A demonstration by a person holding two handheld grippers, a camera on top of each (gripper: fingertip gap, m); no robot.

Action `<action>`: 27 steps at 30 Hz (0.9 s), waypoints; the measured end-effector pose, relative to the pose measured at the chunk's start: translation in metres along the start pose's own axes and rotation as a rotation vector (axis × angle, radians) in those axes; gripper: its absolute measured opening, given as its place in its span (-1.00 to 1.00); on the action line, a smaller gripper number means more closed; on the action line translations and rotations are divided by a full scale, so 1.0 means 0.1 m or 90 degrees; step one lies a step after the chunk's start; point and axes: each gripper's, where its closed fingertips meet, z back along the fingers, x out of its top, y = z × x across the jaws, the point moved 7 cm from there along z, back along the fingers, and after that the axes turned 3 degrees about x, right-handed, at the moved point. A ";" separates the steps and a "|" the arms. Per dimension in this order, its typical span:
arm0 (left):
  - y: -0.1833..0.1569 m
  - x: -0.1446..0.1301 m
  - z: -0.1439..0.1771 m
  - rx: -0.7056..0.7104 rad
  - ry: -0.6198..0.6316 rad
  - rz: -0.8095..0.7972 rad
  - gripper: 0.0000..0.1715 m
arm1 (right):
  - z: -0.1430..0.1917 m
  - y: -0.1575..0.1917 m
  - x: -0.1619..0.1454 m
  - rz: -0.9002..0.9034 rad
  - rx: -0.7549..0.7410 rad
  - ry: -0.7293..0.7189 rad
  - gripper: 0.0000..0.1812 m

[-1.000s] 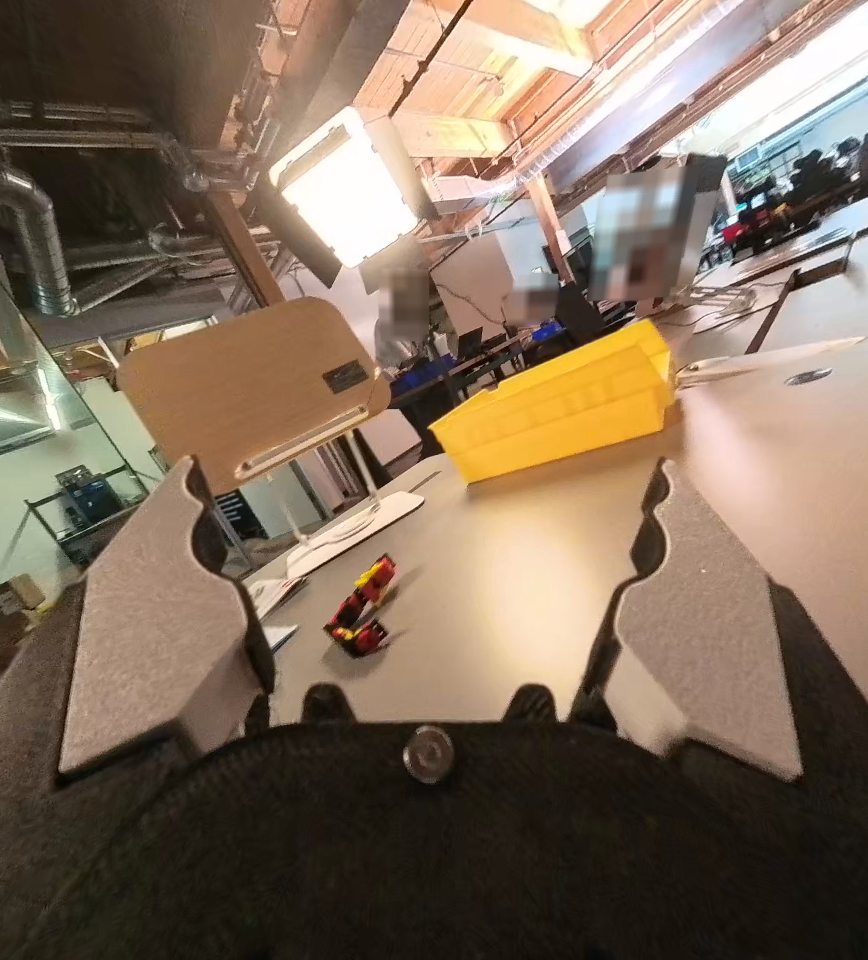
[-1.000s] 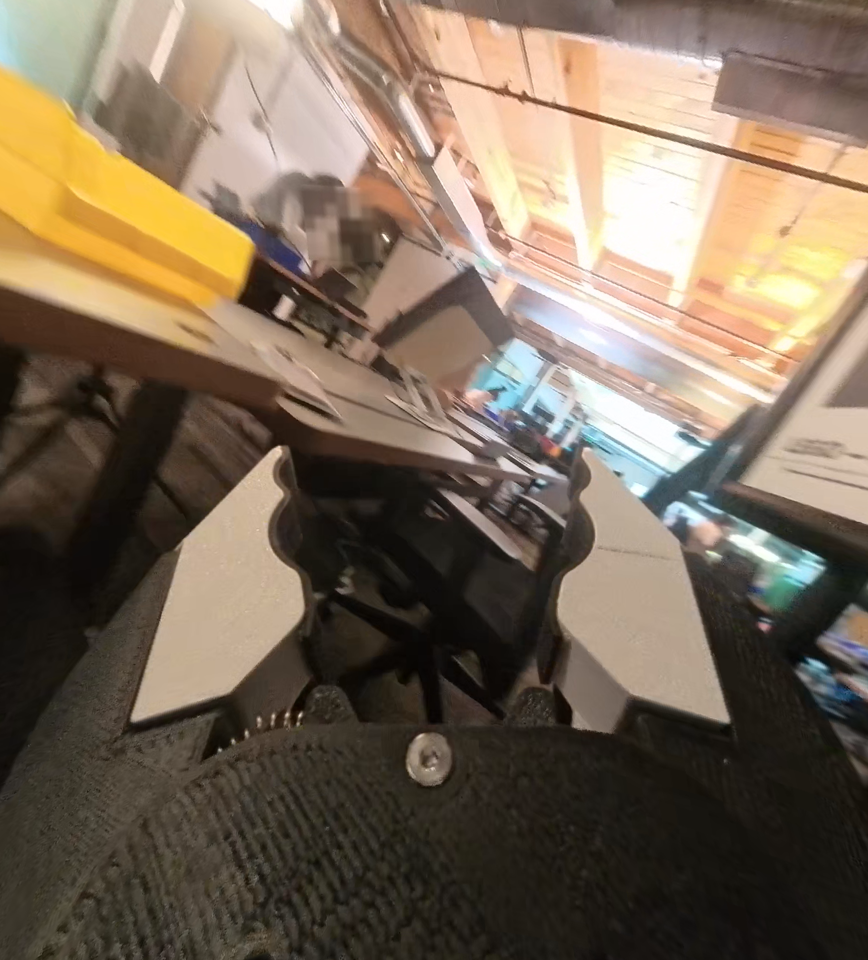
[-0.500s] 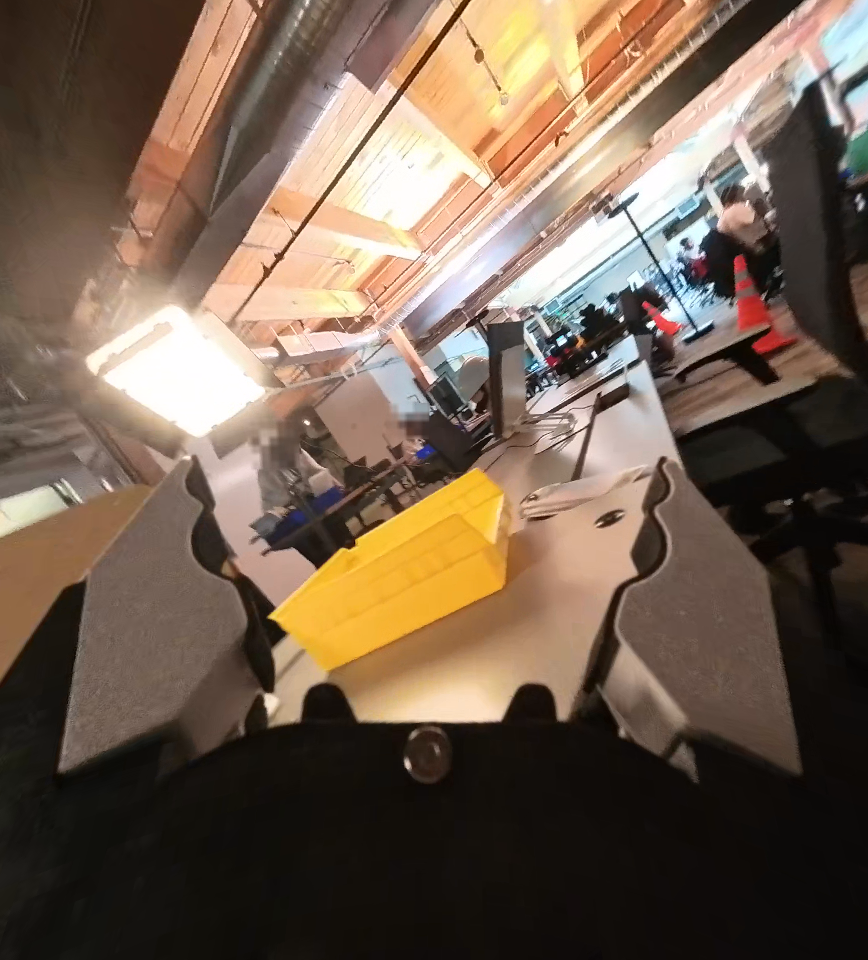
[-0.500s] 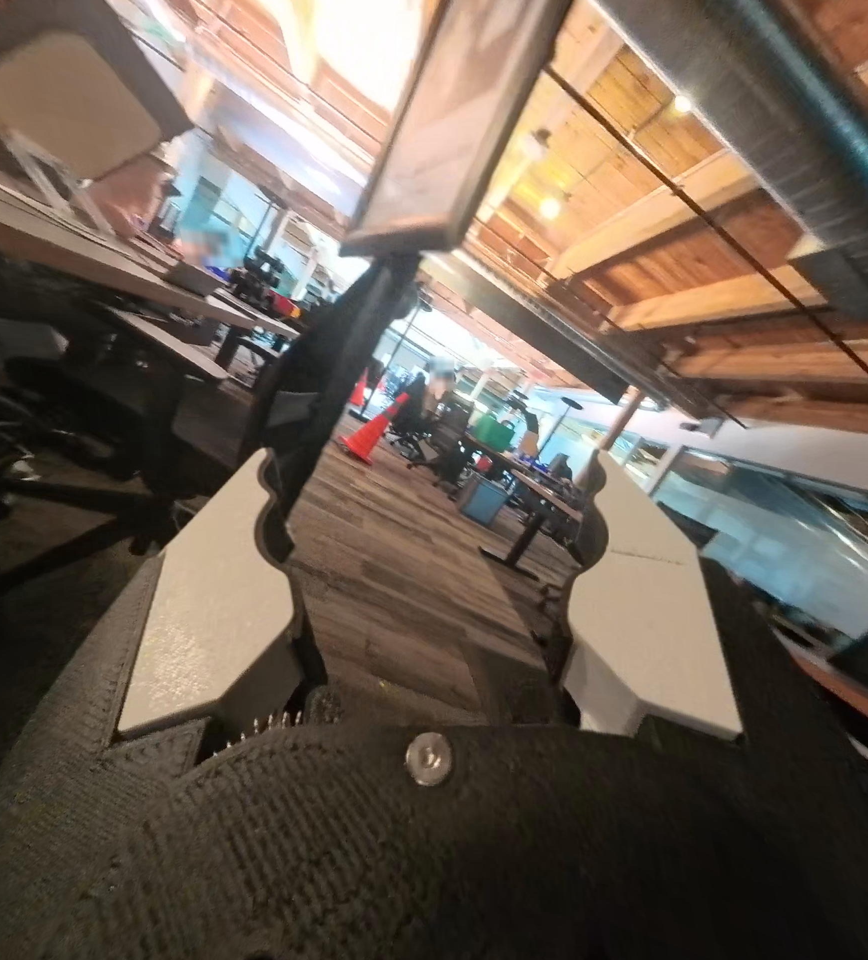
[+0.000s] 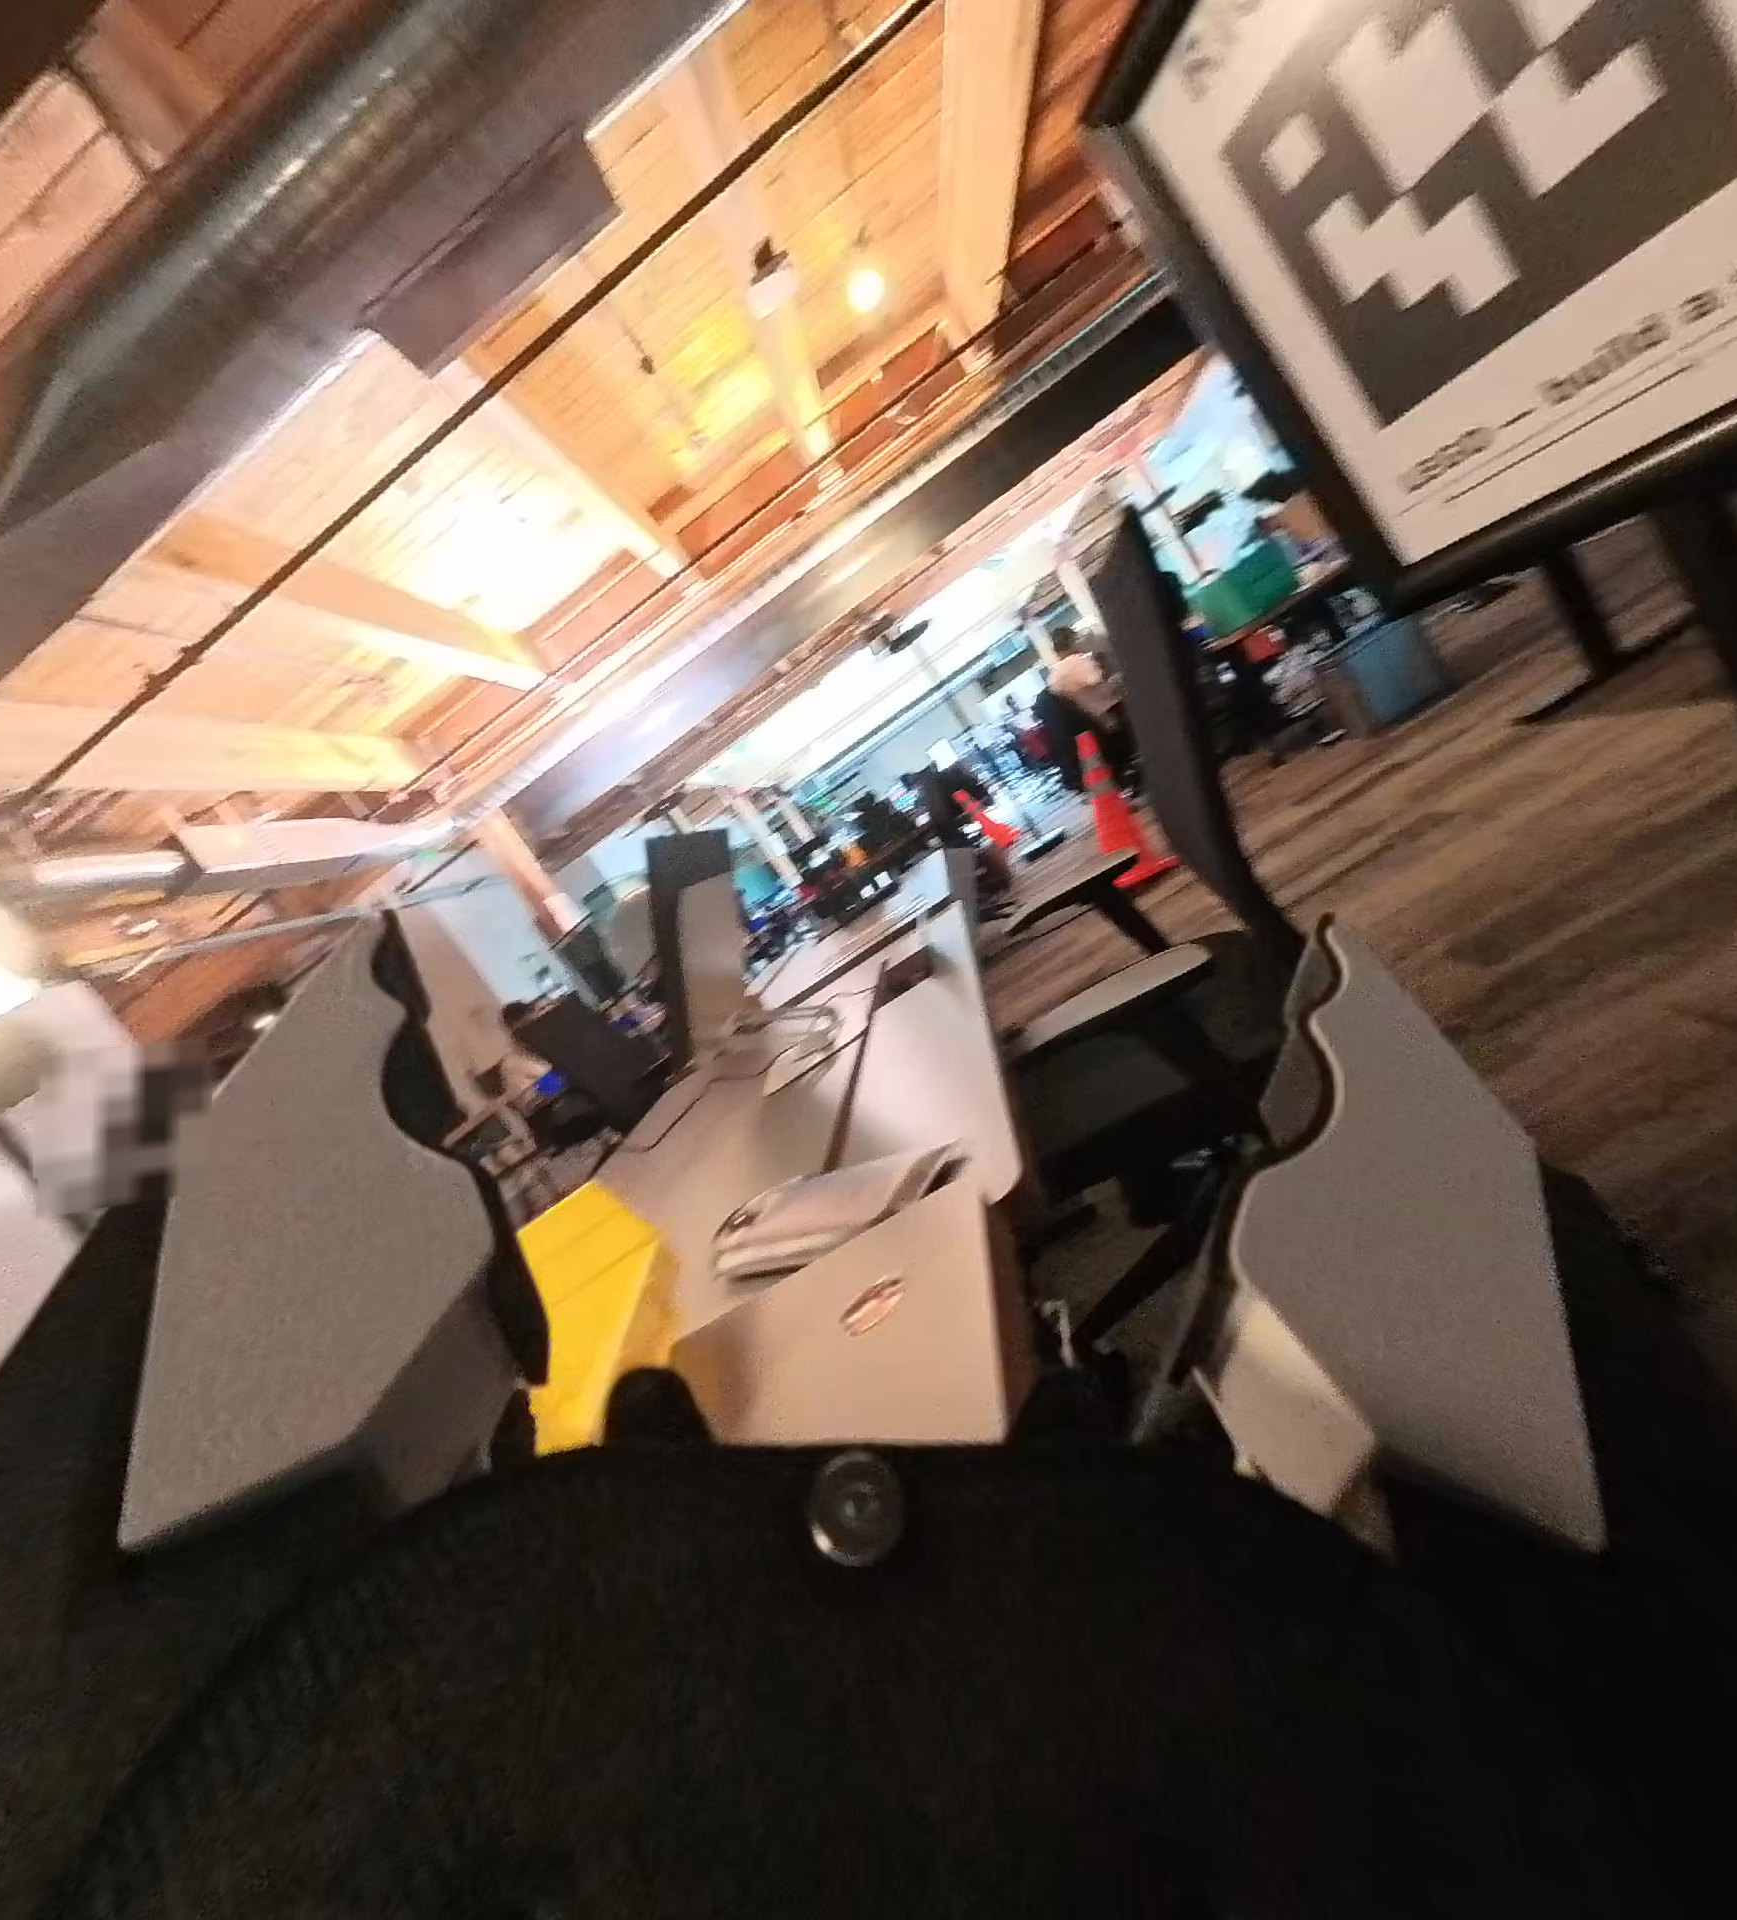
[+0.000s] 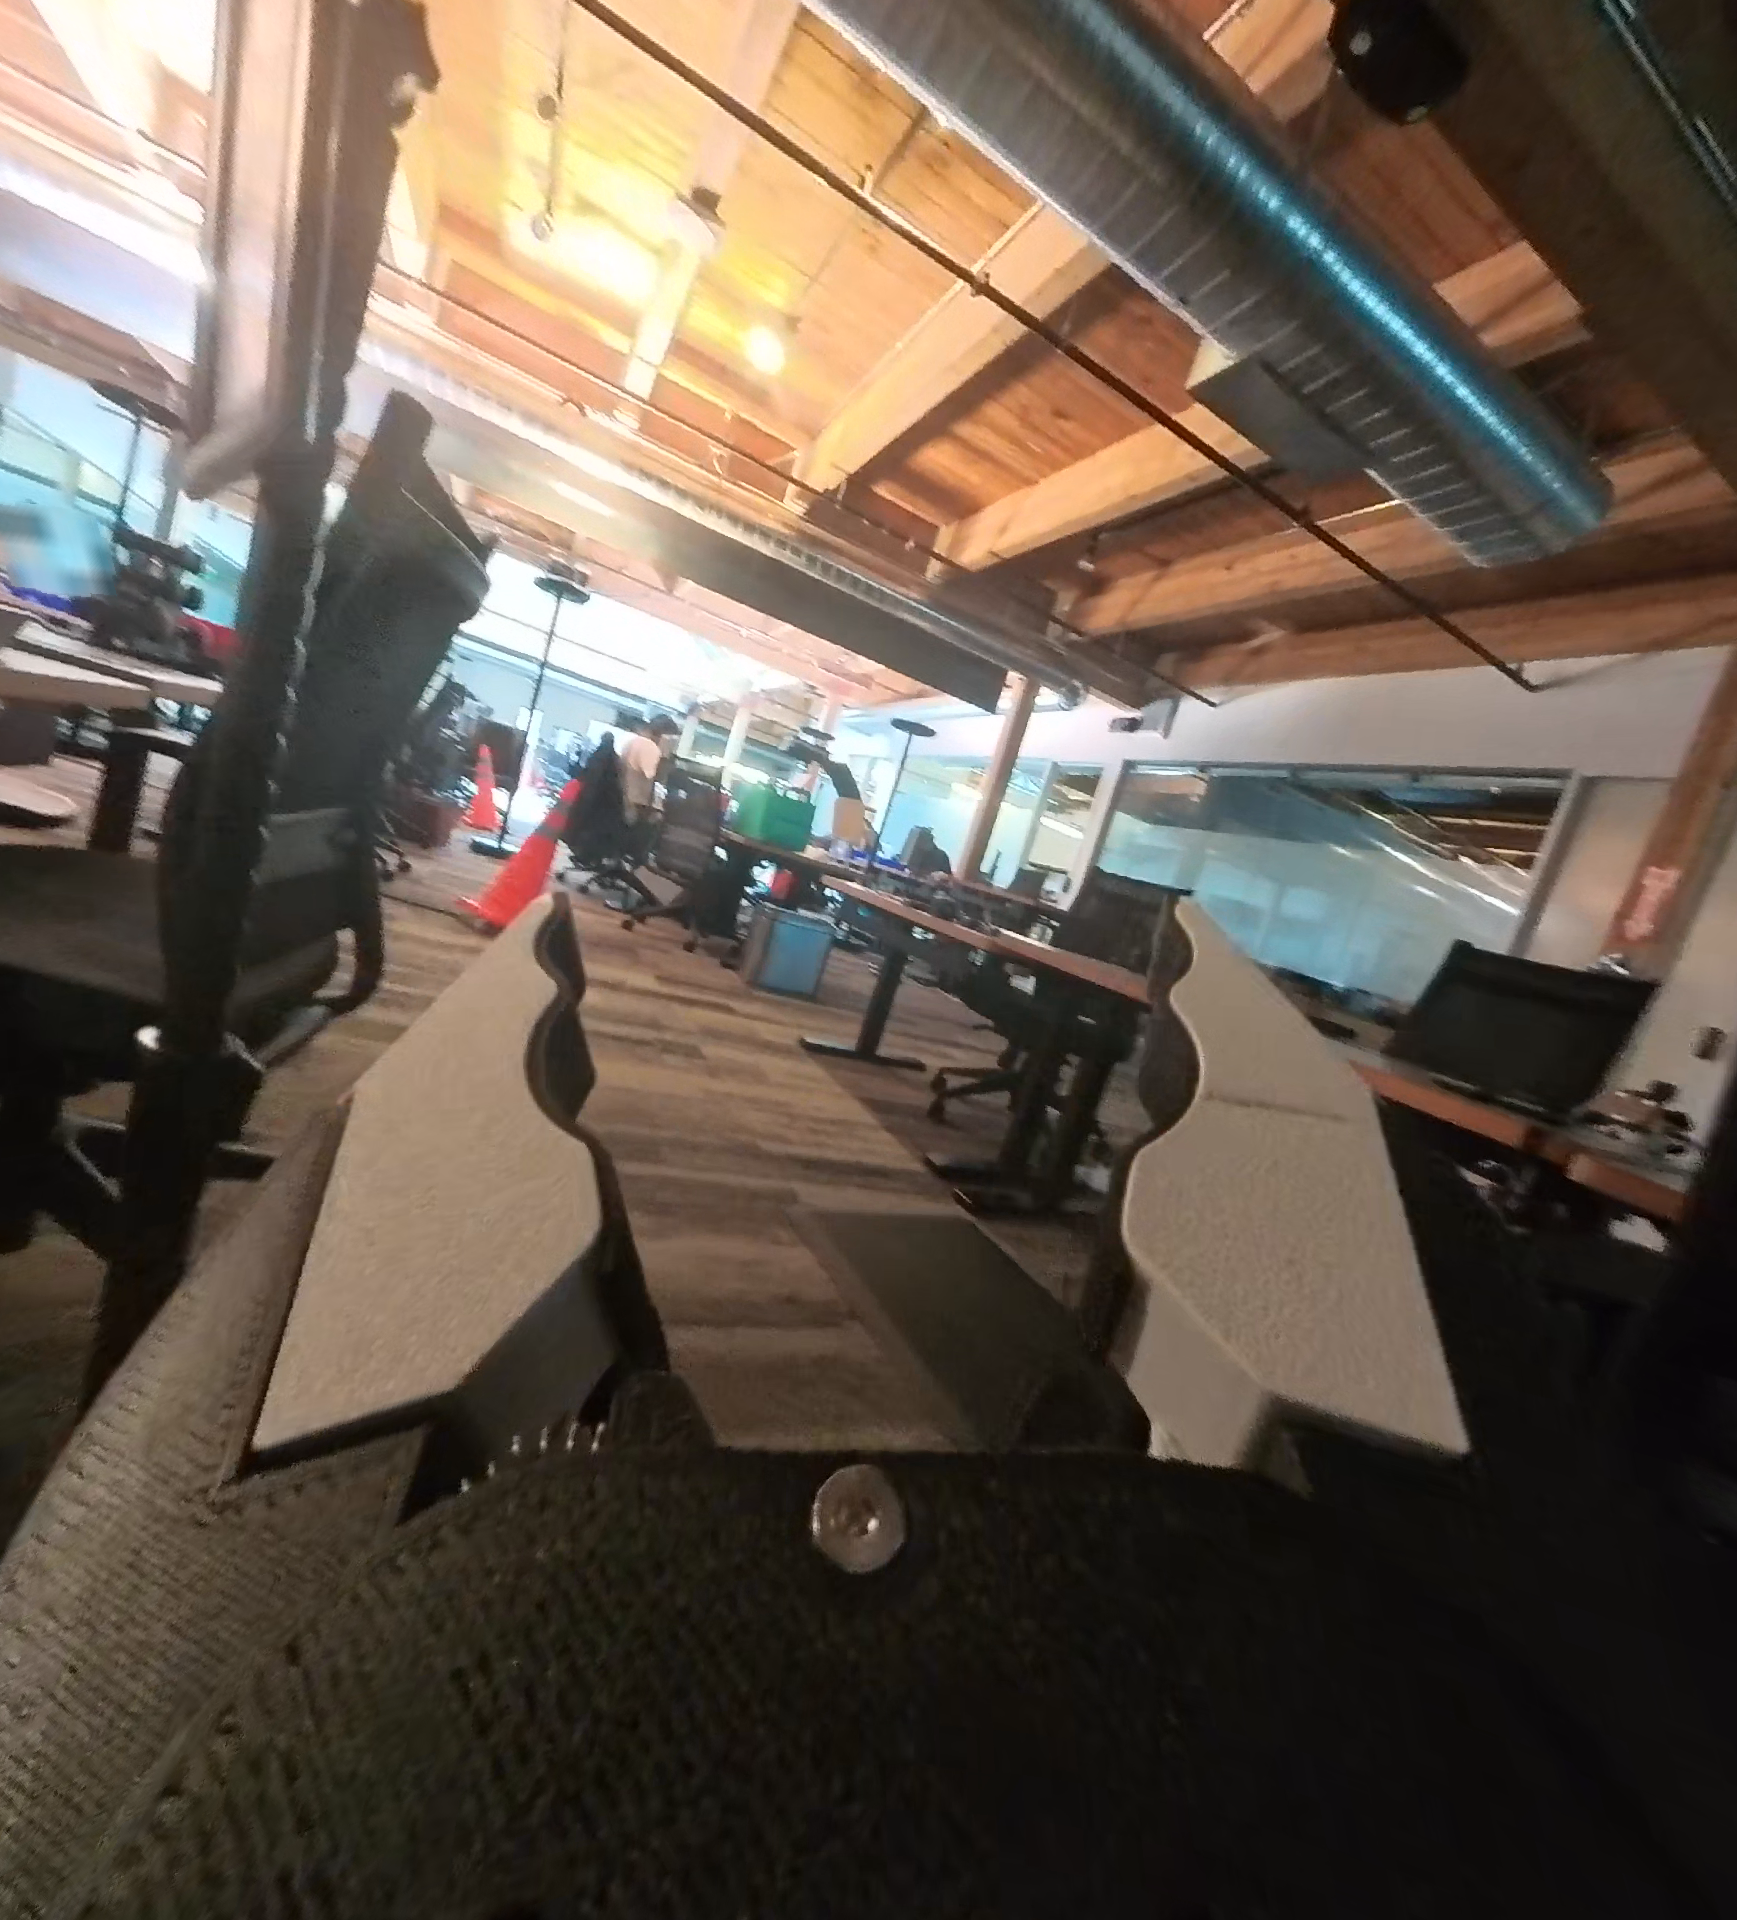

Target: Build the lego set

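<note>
I see my left gripper (image 5: 848, 956) spread wide and empty, aimed over the grey table (image 5: 874, 1340); a yellow bin (image 5: 599, 1309) sits at seven o'clock. My right gripper (image 6: 864, 925) gapes empty toward an orange cone (image 6: 521, 873) at eleven. No lego visible.

left wrist cam tilted, low over tabletop (image 5: 874, 1340) end, facing down the office; right wrist cam faces floor aisle; both share orange cones (image 5: 1113, 821) (image 6: 521, 883).

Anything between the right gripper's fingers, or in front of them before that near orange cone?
Nothing held: the right gripper is open, its jaws wide apart. In the right wrist view only bare striped carpet runs from the fingers to the orange cone.
</note>
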 end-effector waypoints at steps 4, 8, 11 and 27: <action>-0.44 0.03 -0.19 -0.088 -0.041 0.021 0.84 | 0.26 -0.26 -0.05 0.026 -0.038 0.048 0.19; -0.95 0.22 -0.33 -0.192 -0.139 0.051 0.83 | 0.47 -0.58 -0.14 -0.007 -0.108 0.078 0.19; -1.45 0.52 -0.47 -0.308 -0.249 0.012 0.84 | 0.44 -0.67 -0.29 -0.087 -0.132 0.103 0.22; -4.90 1.06 -0.90 -0.859 -0.244 0.249 0.60 | -0.35 -0.64 -1.21 -0.167 -0.149 0.206 0.21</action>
